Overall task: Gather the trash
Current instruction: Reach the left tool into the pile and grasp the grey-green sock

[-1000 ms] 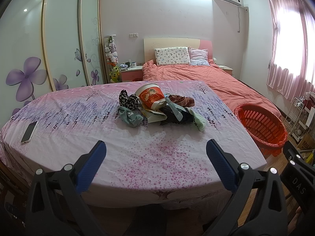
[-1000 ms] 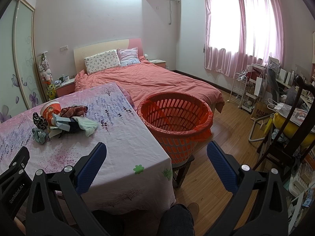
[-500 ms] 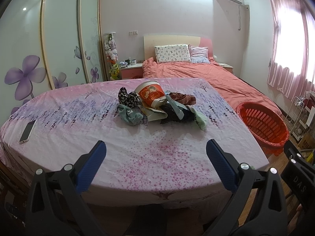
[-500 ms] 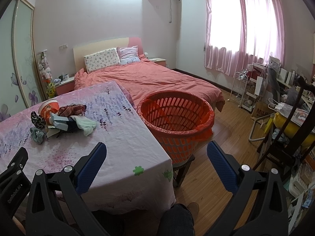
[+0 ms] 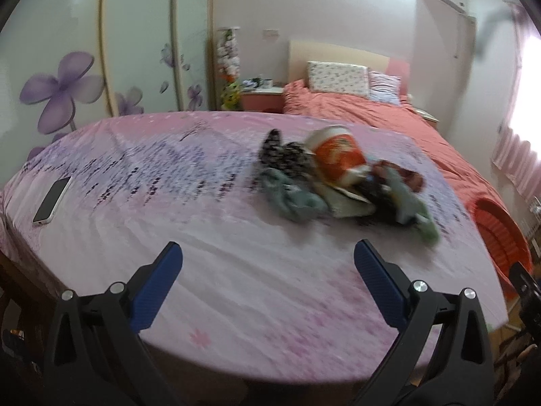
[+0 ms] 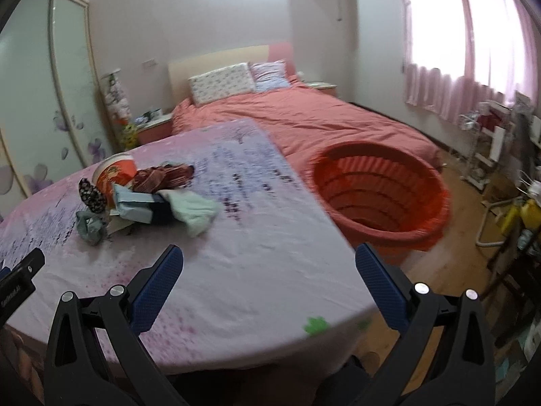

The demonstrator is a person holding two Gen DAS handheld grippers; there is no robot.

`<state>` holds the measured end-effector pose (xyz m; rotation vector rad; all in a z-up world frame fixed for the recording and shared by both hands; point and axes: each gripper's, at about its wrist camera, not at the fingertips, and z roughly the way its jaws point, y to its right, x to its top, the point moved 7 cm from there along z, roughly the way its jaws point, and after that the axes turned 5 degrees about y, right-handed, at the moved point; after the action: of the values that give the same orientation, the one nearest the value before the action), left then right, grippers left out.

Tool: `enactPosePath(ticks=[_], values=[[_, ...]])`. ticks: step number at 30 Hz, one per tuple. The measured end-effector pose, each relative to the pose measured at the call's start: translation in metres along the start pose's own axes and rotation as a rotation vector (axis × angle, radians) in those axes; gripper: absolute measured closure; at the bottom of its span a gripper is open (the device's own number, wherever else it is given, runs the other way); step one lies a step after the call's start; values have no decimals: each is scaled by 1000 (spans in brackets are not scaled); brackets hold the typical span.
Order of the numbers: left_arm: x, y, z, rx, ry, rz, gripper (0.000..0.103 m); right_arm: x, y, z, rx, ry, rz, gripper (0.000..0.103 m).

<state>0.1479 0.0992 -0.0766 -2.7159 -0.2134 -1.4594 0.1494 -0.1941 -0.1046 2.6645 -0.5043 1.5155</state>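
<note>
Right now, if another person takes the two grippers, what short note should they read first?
Left gripper: open, empty, above the near part of the table.
Right gripper: open, empty, above the table's near right side.
Pile in the middle of the table: orange cup lying on its side among cloth pieces and paper.
Orange basket stands past the table's right edge; it looks empty.
Phone lies at the table's left edge, not trash.
Done: nothing collected.
Left: sort trash from the pile, probably cup and paper, into the basket.
</note>
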Motion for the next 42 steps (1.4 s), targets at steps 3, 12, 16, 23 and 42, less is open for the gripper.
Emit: enactPosePath(ticks=[3, 12, 16, 23, 42], values=[[7, -12, 21, 8, -8, -12, 4, 8, -20, 20, 54, -21, -17, 7], [24, -11, 76, -30, -67, -2, 20, 13, -60, 84, 171, -147, -36, 42], [29, 3, 99, -56, -84, 23, 26, 8, -76, 104, 212, -195, -53, 51], [25, 12, 141, -75, -176, 25, 45, 2, -85, 125, 226, -259, -61, 81], [39, 17, 142, -203, -173, -6, 97, 53, -68, 89, 264, -73, -28, 99]])
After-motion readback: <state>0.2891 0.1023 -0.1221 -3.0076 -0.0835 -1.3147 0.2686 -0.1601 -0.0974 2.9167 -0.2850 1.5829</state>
